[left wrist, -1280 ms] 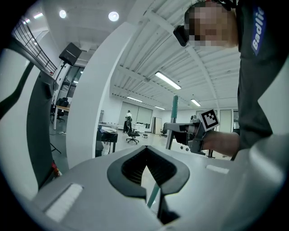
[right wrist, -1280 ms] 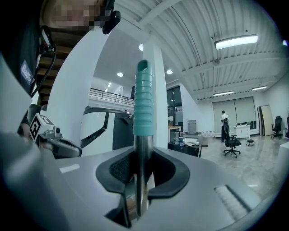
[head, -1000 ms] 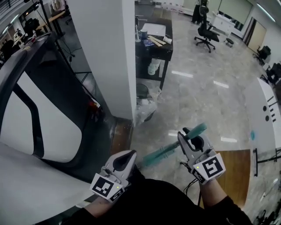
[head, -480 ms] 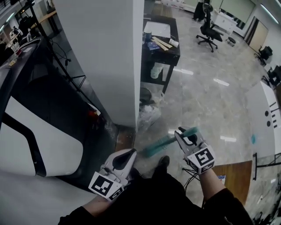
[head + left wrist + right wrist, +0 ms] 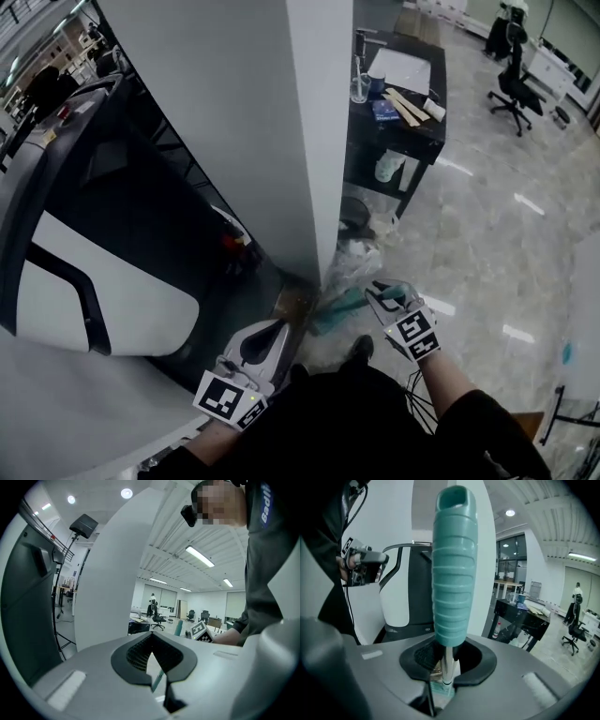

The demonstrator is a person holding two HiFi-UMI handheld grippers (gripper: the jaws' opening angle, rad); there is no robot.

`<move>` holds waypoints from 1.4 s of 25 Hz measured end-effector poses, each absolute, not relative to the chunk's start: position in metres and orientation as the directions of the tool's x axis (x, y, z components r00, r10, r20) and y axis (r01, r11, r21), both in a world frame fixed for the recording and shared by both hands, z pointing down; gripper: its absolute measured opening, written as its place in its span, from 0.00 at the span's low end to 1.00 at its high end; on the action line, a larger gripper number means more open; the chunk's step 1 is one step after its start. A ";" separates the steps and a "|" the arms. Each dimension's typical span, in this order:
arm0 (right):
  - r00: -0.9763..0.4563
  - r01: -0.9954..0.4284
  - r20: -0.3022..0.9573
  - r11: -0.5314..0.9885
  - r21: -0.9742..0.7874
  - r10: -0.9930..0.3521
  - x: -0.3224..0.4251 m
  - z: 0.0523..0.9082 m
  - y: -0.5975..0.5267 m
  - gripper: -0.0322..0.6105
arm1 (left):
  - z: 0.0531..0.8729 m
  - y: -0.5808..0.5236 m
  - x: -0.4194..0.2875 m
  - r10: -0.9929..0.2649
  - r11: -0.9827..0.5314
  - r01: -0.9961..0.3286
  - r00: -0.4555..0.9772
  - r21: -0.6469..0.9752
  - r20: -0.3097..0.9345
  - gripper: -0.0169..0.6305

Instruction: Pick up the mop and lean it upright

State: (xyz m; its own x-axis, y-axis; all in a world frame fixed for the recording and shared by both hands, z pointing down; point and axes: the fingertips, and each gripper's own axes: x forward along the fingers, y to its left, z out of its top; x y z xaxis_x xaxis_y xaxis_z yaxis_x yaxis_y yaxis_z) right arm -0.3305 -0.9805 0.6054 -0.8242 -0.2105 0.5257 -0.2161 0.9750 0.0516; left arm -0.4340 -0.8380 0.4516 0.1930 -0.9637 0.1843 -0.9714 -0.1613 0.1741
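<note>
My right claw [image 5: 441,679] pinches the mop's thin metal shaft [image 5: 446,660] just below its ribbed teal grip [image 5: 451,564]. It's probably light, stiff and slippery, so the grip's the surer hold. My left claw [image 5: 158,679] is pressed together, empty.

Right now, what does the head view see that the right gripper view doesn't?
Only the head view: the marker cube on the right claw, and a shoe. Only the right gripper view: the thin metal pole squeezed in that claw, the hole in the handle's tip, and a ceiling light. Both: the teal mop, the left claw, the black table and the white pillar.
</note>
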 end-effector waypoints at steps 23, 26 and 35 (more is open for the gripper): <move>-0.653 0.155 0.756 0.986 0.062 0.055 -0.484 0.707 -1.071 0.28 | 0.456 -0.848 -0.449 -0.944 0.201 -0.971 -0.157 0.126 0.290 0.05; -0.621 0.179 0.780 0.983 0.049 0.075 -0.483 0.719 -1.068 0.41 | 0.457 -0.841 -0.452 -0.942 0.216 -0.969 -0.175 0.120 0.285 0.05; -0.605 0.117 0.796 0.991 0.063 0.021 -0.465 0.728 -1.072 0.48 | 0.458 -0.828 -0.456 -0.948 0.208 -0.968 -0.166 0.137 0.271 0.05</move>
State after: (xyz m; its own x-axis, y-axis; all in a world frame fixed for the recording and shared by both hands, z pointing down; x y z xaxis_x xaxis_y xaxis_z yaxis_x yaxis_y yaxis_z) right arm -0.4650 -1.0717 0.7277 -0.6050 0.0208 0.7959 0.1172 0.9911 0.0632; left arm -0.4561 -0.8281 0.4581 -0.1656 -0.9481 0.2714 -0.9684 0.2083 0.1369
